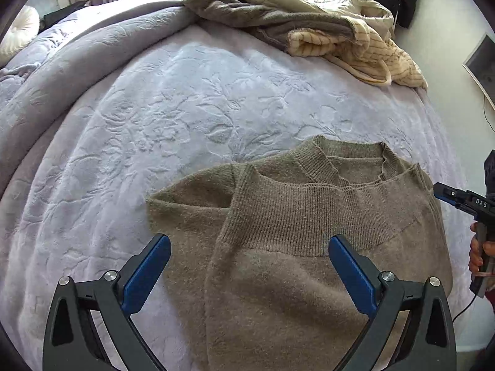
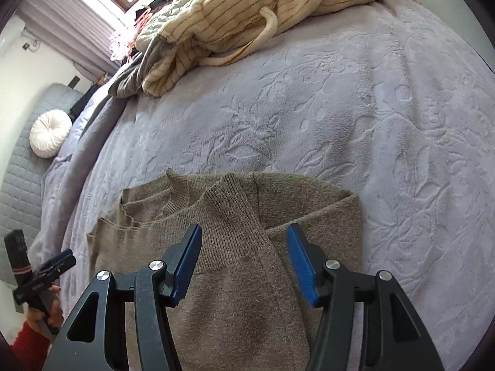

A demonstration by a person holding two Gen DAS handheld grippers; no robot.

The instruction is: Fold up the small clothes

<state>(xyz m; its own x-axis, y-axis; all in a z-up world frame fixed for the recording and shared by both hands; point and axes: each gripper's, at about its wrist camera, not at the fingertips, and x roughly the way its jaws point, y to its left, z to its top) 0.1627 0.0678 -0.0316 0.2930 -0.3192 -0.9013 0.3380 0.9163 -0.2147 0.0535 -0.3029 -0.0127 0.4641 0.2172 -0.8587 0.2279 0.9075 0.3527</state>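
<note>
Both wrist views steeply down, close, sharing sweater.

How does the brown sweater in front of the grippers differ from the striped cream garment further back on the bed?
The brown sweater is plain; the striped cream garment has thin dark lines. The sweater lies flat, hem folded up near the collar; the cream one is crumpled in a pile. Both rest on the lilac bedspread.

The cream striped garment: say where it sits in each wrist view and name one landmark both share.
Left wrist view: cream striped garment upper right, on the far clothes pile.
Right wrist view: it lies top centre, on that pile.
Shared landmark: the brown sweater, low in both views.
</note>
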